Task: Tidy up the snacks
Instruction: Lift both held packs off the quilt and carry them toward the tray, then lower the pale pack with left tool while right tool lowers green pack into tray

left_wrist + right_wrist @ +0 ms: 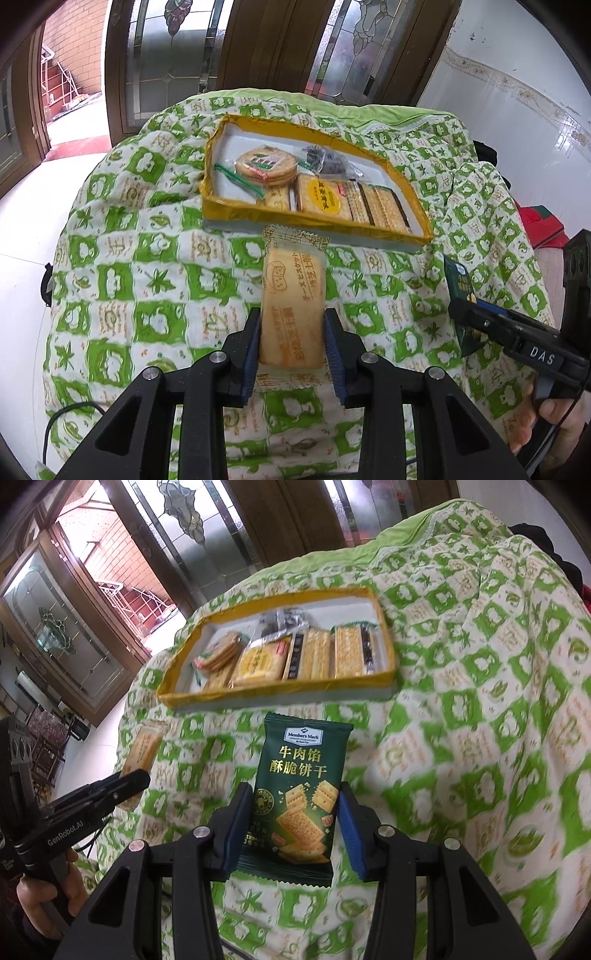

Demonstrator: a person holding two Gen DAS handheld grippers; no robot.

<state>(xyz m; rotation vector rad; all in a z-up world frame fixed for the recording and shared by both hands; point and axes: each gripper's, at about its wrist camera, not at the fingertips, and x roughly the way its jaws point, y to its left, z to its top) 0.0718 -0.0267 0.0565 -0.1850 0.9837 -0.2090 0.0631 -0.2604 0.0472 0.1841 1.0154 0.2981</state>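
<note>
One yellow-rimmed tray (229, 212). Two grippers, each holding one packet: one pale cheese-biscuit packet (291, 295), one dark green cracker packet (299, 794). In the tray: one round-biscuit packet (266, 166), one dark packet (325, 158), several cracker packets, exact number unclear.

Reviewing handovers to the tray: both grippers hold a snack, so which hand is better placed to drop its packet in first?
Probably left. The left gripper holds the cheese biscuit packet just short of the yellow tray; the right gripper with its green cracker packet looks farther back.

Green patterned quilt (155, 280), leaded-glass wooden doors (170, 62), white tiled wall (517, 110).
</note>
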